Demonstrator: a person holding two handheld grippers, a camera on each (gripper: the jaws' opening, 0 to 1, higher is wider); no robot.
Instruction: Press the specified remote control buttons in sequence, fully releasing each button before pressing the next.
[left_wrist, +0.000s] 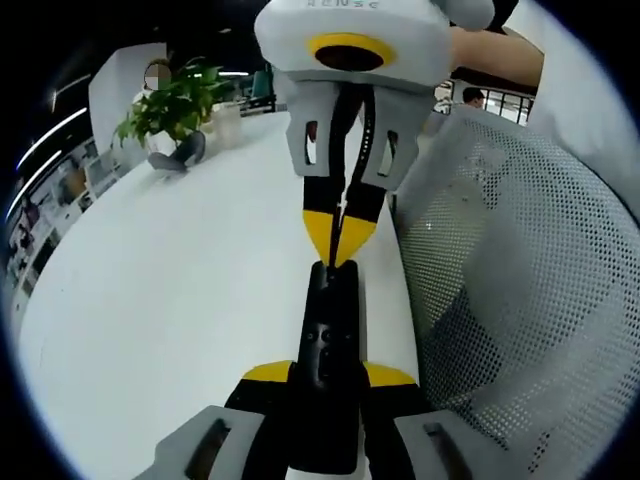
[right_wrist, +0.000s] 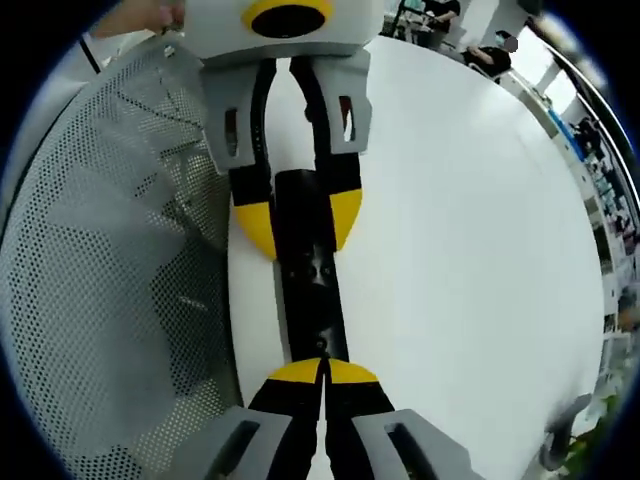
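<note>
The near end of the remote control (left_wrist: 325, 395) is cut off at 6 o'clock of the left gripper view, buried between the left claw (left_wrist: 327, 378) and the frame edge, so its full length cannot be read there. Its buttons are hard to make out: a few small dark bumps and glints on the black face, no markings legible. In the right gripper view the far end of the remote (right_wrist: 308, 270) runs under the left claw (right_wrist: 297, 220) toward 12 o'clock and is hidden there.

There is one remote, a slim black bar, lying lengthwise between the two claws above the white surface (left_wrist: 180, 300); whether it rests on it cannot be told. The left claw clamps it by its sides, yellow tips on either flank. The right claw (left_wrist: 340, 240) comes in from 12 o'clock in the left gripper view, its two yellow tips pinched together with the points touching the far end of the remote. In the right gripper view, that same claw (right_wrist: 322, 372) rises from 6 o'clock, tips together on the remote's end.

One grey mesh chair back (left_wrist: 520, 290) stands just beside the surface at 3 o'clock. One potted plant (left_wrist: 175, 105) sits far off at 10 o'clock, with one grey object below it, too small to identify.
</note>
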